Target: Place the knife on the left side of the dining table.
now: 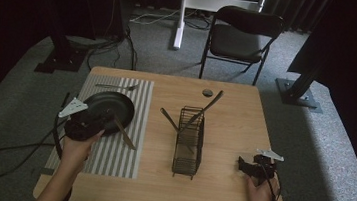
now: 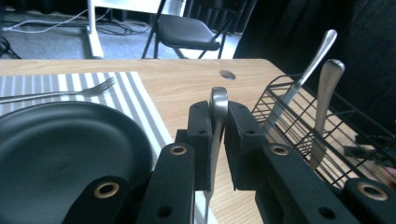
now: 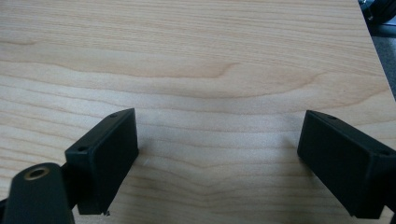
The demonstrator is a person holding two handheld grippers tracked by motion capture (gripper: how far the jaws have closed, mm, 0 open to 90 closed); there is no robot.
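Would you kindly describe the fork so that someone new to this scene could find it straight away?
Start at the striped placemat on the left half of the wooden table. Beyond the black plate, along the mat's far edge, lies the fork. It lies flat and untouched, tines to the right, unlike the utensils standing in the wire basket or the one in the left gripper.

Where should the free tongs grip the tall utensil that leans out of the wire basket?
Grip the bare upper handle of the utensil, coming from above. It leans up and away past the far rim of the wire basket, while its lower end sits inside the mesh. The right tongs stand open.
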